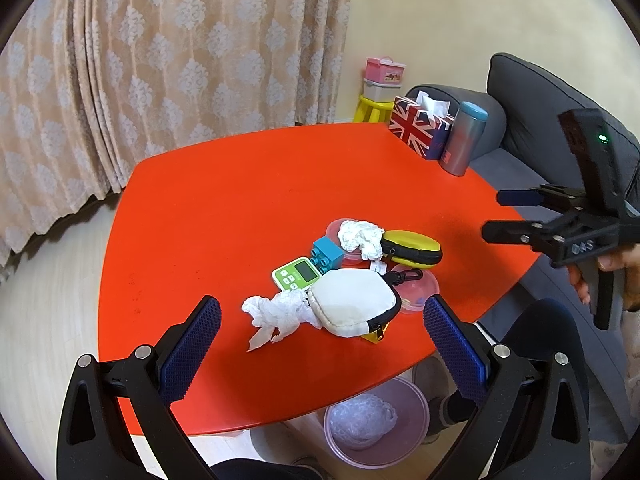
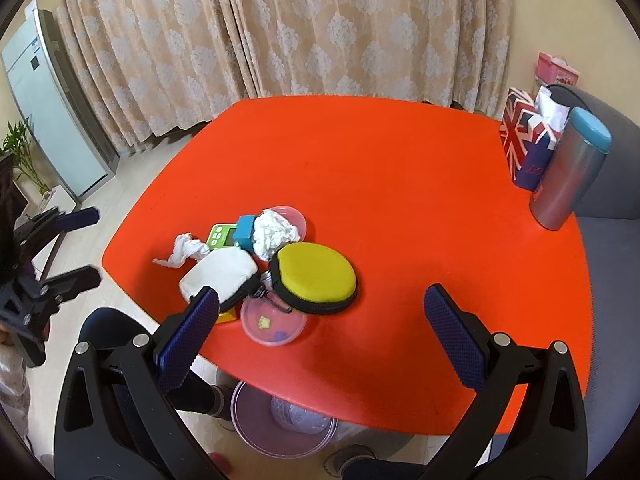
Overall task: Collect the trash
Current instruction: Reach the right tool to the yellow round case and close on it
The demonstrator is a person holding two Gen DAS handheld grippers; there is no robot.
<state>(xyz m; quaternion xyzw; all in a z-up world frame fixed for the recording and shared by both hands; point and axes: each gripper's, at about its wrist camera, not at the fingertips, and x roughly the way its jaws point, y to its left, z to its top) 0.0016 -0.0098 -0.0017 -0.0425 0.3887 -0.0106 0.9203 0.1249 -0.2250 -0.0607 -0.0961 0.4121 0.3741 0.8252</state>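
Note:
Two crumpled white tissues lie on the red table (image 1: 240, 200). One tissue (image 1: 276, 314) (image 2: 184, 252) sits at the left of the clutter, tucked against a white pouch (image 1: 352, 304). The other tissue (image 1: 360, 238) (image 2: 274, 236) rests on a pink dish beside a yellow round case (image 1: 412, 246). A pink bin (image 1: 376, 424) (image 2: 280, 420) with a plastic liner stands on the floor under the table's near edge. My left gripper (image 1: 323, 306) hovers open above the near tissue and pouch. My right gripper (image 2: 322, 294) (image 1: 494, 215) is open too, held above the yellow case.
The clutter also holds a green timer (image 1: 296, 276), a blue brick (image 1: 328, 254) and a clear pink dish (image 2: 272, 328). A flag-pattern tissue box (image 2: 524, 144) and a grey flask (image 2: 572, 176) stand at the far right corner. A grey sofa (image 1: 552, 96) flanks the table.

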